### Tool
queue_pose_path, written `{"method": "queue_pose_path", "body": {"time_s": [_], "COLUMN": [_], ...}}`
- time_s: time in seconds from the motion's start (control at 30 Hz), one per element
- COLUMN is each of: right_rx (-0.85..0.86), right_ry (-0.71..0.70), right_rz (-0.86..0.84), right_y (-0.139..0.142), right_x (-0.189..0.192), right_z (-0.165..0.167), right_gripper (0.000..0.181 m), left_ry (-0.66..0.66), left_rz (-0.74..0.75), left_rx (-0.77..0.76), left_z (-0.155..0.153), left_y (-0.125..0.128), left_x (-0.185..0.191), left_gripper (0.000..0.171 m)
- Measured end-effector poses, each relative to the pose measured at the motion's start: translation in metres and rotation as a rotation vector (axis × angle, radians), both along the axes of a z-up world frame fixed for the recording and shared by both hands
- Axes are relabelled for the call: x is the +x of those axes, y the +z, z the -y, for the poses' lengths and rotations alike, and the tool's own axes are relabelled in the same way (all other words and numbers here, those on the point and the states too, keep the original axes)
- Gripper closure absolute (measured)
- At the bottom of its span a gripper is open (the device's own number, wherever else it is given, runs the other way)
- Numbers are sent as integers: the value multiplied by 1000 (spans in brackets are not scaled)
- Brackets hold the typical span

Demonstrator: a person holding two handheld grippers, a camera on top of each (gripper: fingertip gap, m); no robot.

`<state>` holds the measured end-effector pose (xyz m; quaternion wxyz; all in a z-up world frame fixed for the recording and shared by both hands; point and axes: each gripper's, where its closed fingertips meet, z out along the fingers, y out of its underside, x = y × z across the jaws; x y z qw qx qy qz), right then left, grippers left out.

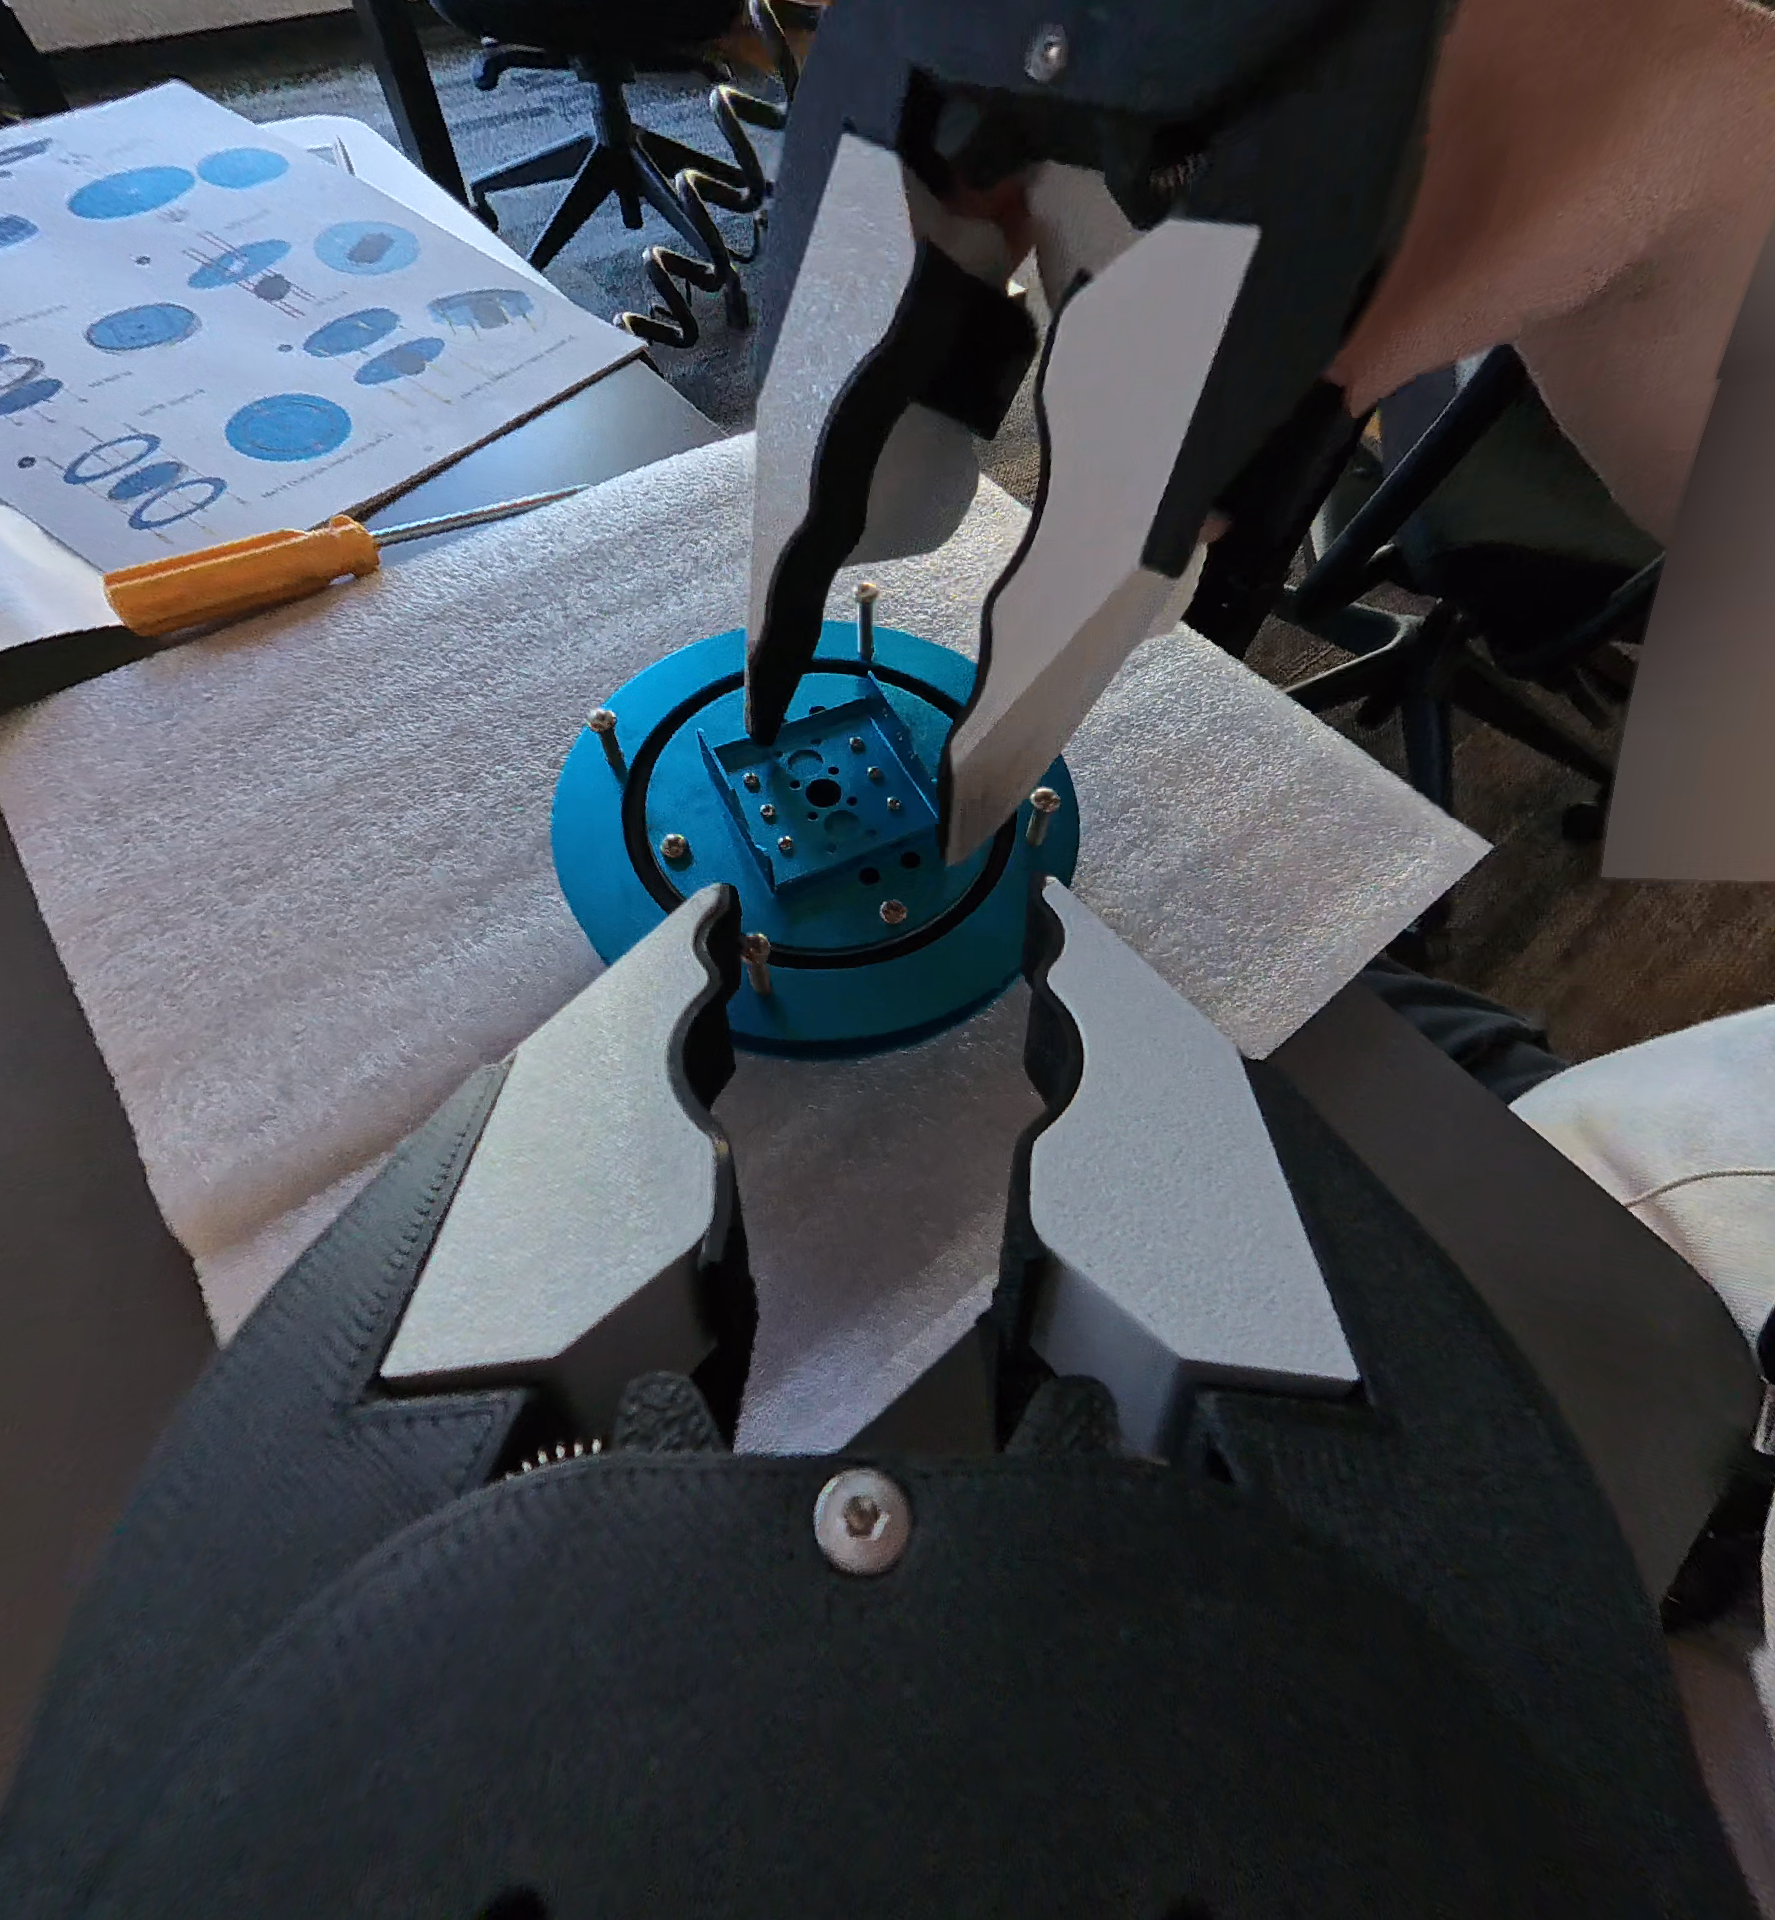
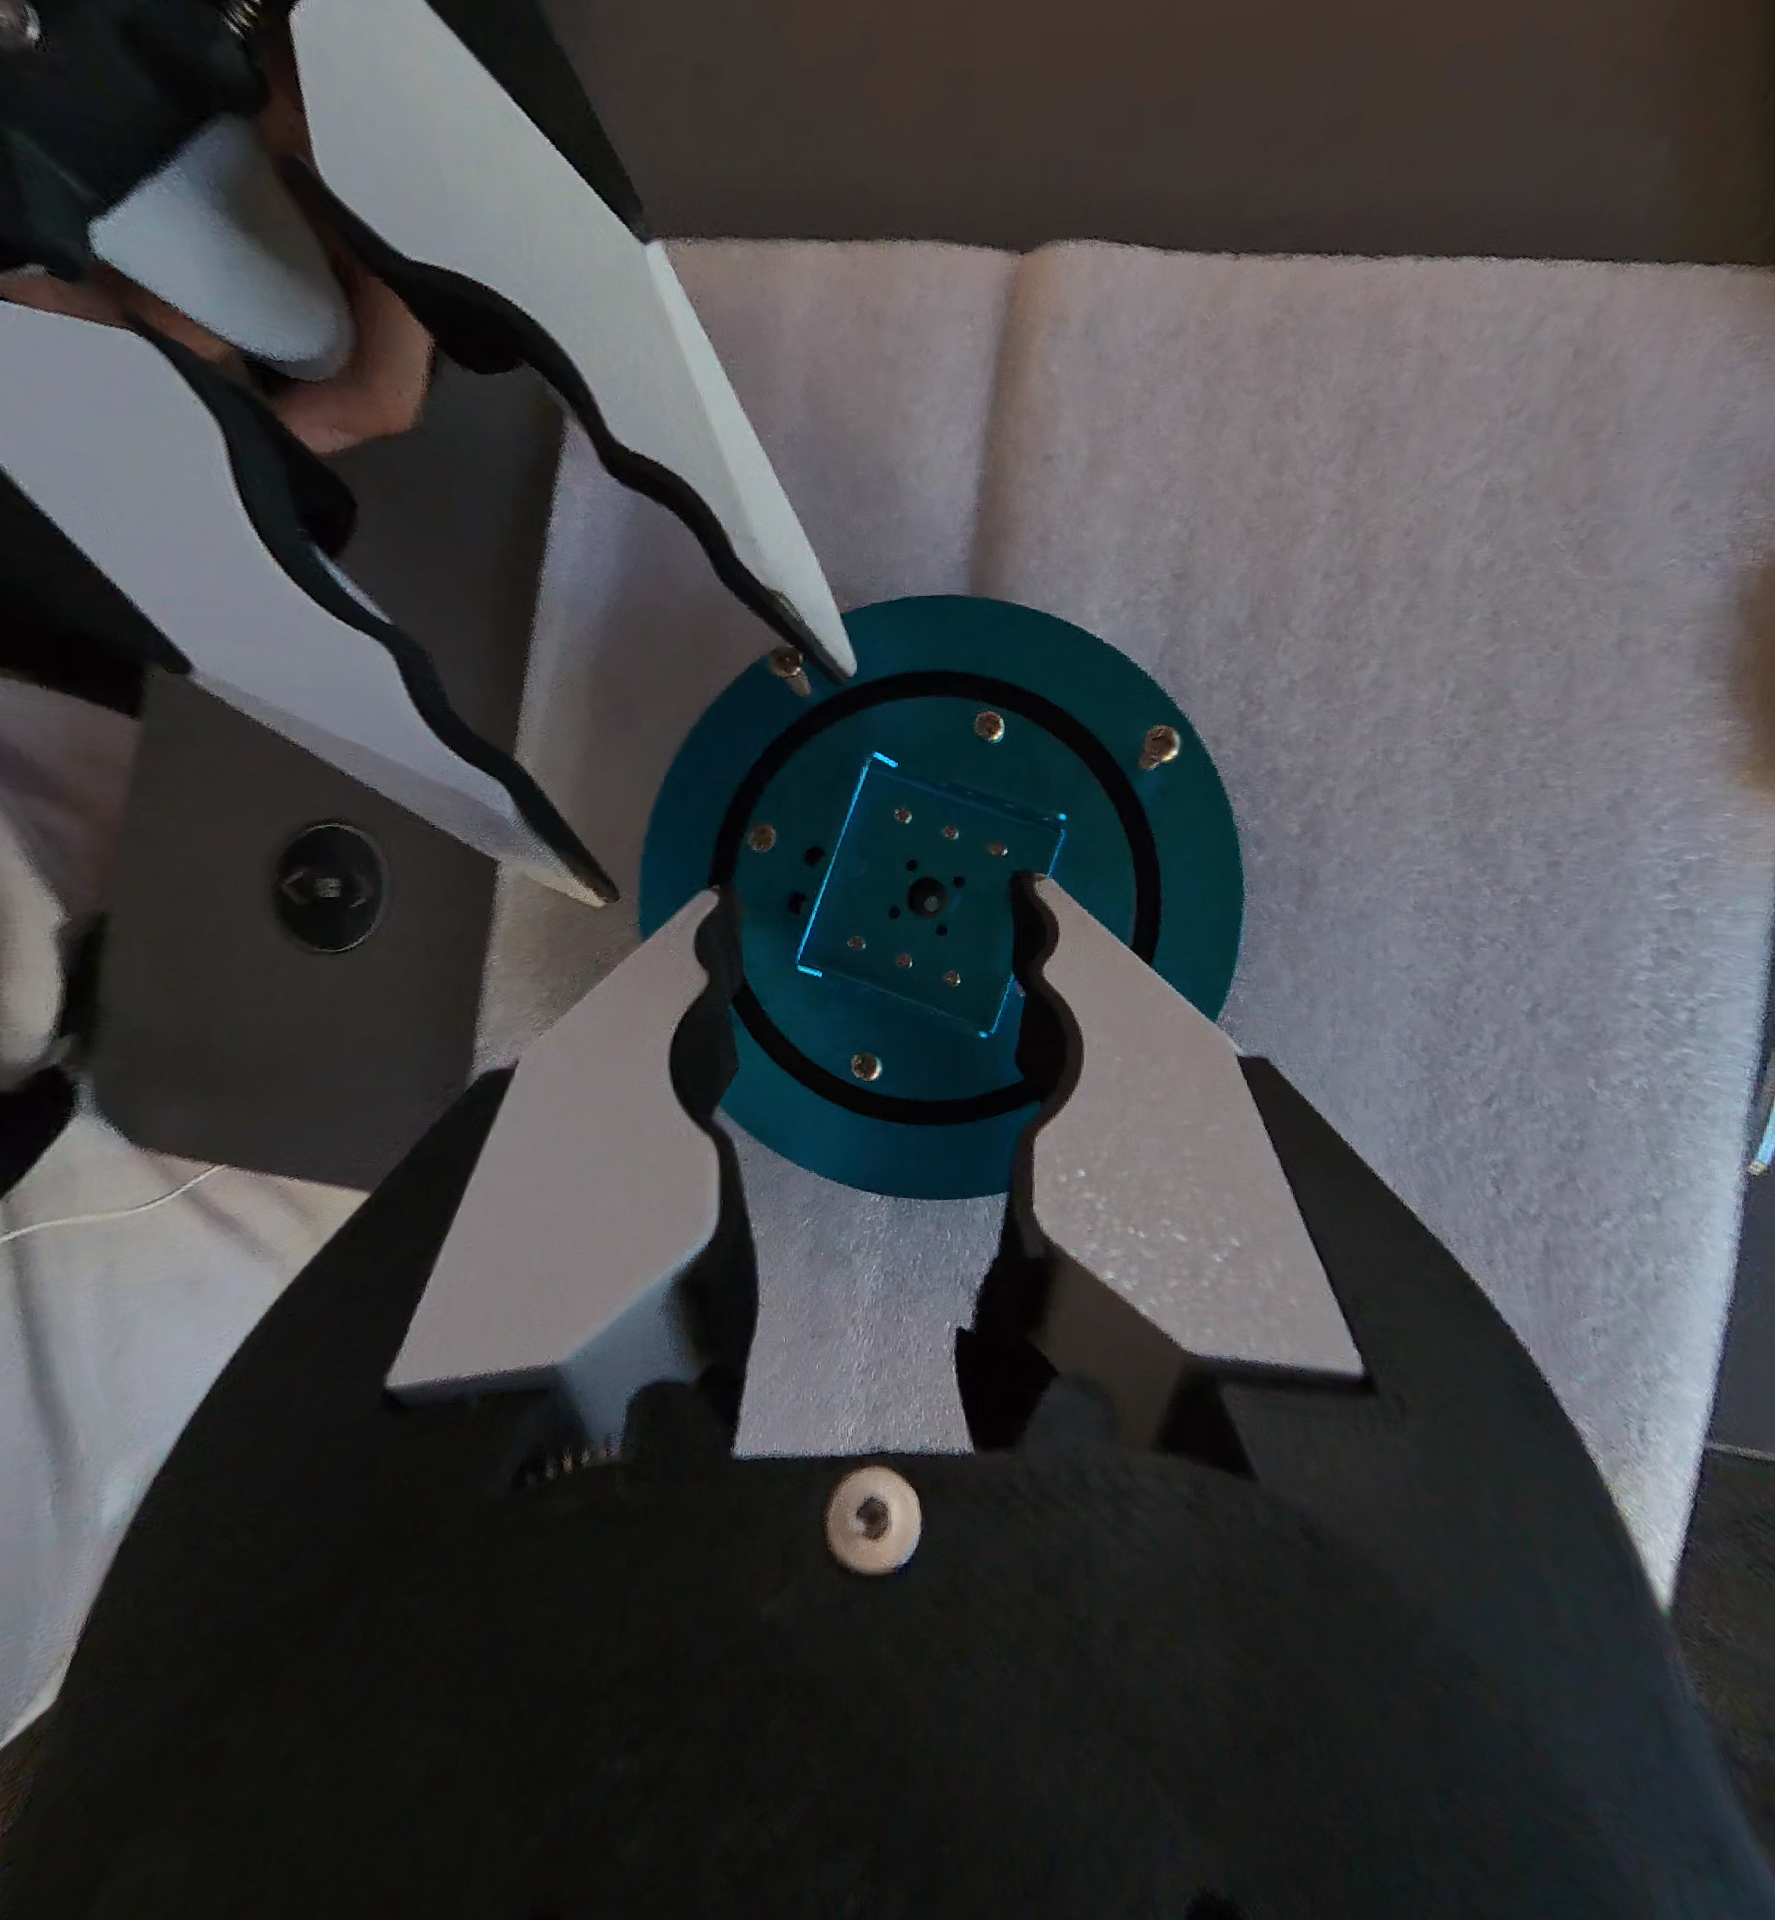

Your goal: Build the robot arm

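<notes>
Left wrist view, nearest: the left gripper point(image 1: 878, 904) with its jaws spread wide and nothing between them, the tips poised at the near edge of a blue round base plate point(image 1: 654, 831). One fingertip point(image 1: 722, 914) lies just beside an upright screw point(image 1: 756, 961) at the plate's near rim.

The plate rests on a white foam sheet point(image 1: 343, 883) that covers the table. A black ring groove separates an outer flange from an inner disc. On the disc sits a blue square bracket point(image 1: 821, 800), drilled with many small holes. Further long screws stand upright around the flange.

Beyond the plate: the right gripper point(image 1: 852, 790) descends from above, jaws apart on either side of the bracket. One tip is set at the bracket's far-left corner, the other at its right wall; whether either tip presses the metal cannot be judged from these views.

Right wrist view: the right gripper point(image 2: 867, 883) spans the bracket point(image 2: 924, 894), while the left gripper point(image 2: 732, 784) enters from the upper left.

Farther left on the table: an orange-handled screwdriver point(image 1: 239, 577) and, behind it, printed sheets point(image 1: 187, 312) with blue part diagrams. Office chairs point(image 1: 613, 135) stand on the floor beyond.
</notes>
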<state>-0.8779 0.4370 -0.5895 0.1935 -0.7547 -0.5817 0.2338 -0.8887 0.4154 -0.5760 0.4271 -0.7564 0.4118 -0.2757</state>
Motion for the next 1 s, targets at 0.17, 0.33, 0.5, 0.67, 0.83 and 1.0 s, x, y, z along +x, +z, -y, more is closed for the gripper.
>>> {"method": "queue_pose_path", "body": {"time_s": [0.17, 0.33, 0.5, 0.67, 0.83, 1.0], "right_rx": [105, 44, 49, 59, 84, 92], "right_ry": [-62, 0, 82, 220, 429, 559], "right_rz": [100, 97, 114, 146, 143, 131], "right_y": [-4, -7, -7, -7, -7, -8], "right_x": [4, 3, 3, 3, 4, 4], "right_z": [-11, -7, -7, -6, -4, -3], "right_gripper": [129, 135, 135, 135, 135, 135], "left_ry": [33, 61, 66, 42, 34, 34], "left_rz": [22, -80, -57, -51, -49, -48], "left_rx": [7, 63, 72, 55, 47, 45], "left_z": [-1, -2, -4, -3, -3, -3], "left_y": [-1, -16, -17, -18, -18, -18], "left_x": [-2, -4, 1, 4, 5, 5], "left_gripper": [115, 102, 101, 101, 101, 101]}}
